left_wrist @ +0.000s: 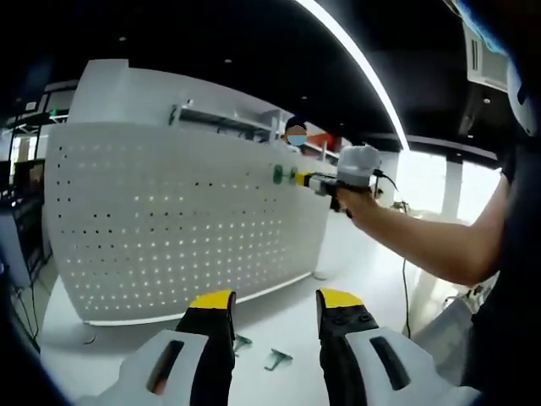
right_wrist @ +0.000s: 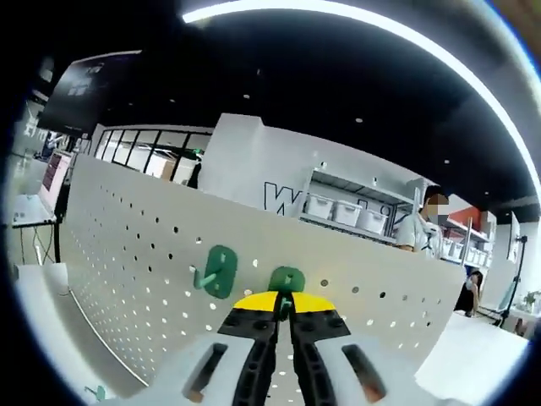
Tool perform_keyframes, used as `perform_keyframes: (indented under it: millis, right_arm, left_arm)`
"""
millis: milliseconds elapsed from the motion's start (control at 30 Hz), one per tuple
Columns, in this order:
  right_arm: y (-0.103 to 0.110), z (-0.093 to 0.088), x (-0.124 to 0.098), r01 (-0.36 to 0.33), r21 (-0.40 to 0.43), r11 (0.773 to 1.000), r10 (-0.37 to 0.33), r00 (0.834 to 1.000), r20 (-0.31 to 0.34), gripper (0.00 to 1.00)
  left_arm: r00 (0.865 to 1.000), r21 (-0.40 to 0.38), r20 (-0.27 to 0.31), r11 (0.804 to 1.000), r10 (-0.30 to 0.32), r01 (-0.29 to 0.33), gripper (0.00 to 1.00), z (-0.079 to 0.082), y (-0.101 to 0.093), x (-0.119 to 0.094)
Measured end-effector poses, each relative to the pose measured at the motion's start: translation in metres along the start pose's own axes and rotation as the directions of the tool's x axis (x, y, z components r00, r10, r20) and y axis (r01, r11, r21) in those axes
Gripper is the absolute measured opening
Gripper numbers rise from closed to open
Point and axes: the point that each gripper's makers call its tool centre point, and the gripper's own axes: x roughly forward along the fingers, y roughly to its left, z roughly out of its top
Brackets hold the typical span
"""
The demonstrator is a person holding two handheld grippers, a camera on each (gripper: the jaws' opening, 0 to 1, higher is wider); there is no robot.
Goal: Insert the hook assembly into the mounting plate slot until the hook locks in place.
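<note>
A white pegboard mounting plate (left_wrist: 169, 211) stands upright on a white table (left_wrist: 292, 317). My left gripper (left_wrist: 275, 300) hangs open over the table in front of the plate, holding nothing. Two loose green hooks (left_wrist: 241, 342) (left_wrist: 277, 359) lie on the table just beyond its jaws. My right gripper (left_wrist: 314, 180) reaches in from the right, held by a person's hand, at the plate's upper right. In the right gripper view, my right gripper (right_wrist: 284, 306) is shut on a green hook (right_wrist: 287, 277) pressed against the plate (right_wrist: 127, 245). A second green hook (right_wrist: 218, 271) hangs mounted to its left.
The person's forearm (left_wrist: 423, 245) stretches across the right side of the left gripper view. A cable (left_wrist: 404, 288) hangs past the table's right edge. Shelves with white bins (right_wrist: 347, 210) and people stand behind the plate. Another small green piece (right_wrist: 97, 392) lies at the plate's foot.
</note>
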Motion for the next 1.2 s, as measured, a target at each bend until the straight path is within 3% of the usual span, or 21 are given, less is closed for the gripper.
perform_keyframes:
  millis: [100, 400, 533, 967, 1200]
  right_arm:
    - [0.001, -0.001, 0.0, -0.001, 0.015, 1.0, 0.001, 1.0, 0.005, 0.03]
    - [-0.004, -0.004, -0.002, -0.039, 0.163, 0.986, 0.037, 0.999, 0.012, 0.04]
    - [-0.006, -0.007, -0.004, -0.041, 0.206, 0.978, 0.039, 0.999, 0.014, 0.1]
    - [-0.011, -0.011, -0.019, -0.043, 0.216, 0.975, 0.041, 0.999, 0.015, 0.14]
    - [-0.013, -0.022, -0.032, -0.04, 0.228, 0.973, 0.041, 0.999, -0.001, 0.14]
  left_arm:
    - [1.0, -0.001, 0.0, 1.0, 0.001, -0.001, 0.39, -0.001, 0.001, -0.001]
    - [1.0, 0.001, -0.008, 1.0, 0.003, -0.003, 0.39, -0.004, 0.004, 0.001]
    - [1.0, 0.009, -0.017, 1.0, 0.004, -0.004, 0.39, -0.006, 0.006, 0.003]
    - [0.998, 0.017, -0.066, 1.0, 0.001, 0.0, 0.38, -0.024, 0.014, 0.011]
    - [0.995, 0.023, -0.101, 1.0, -0.012, 0.014, 0.37, -0.037, 0.015, 0.02]
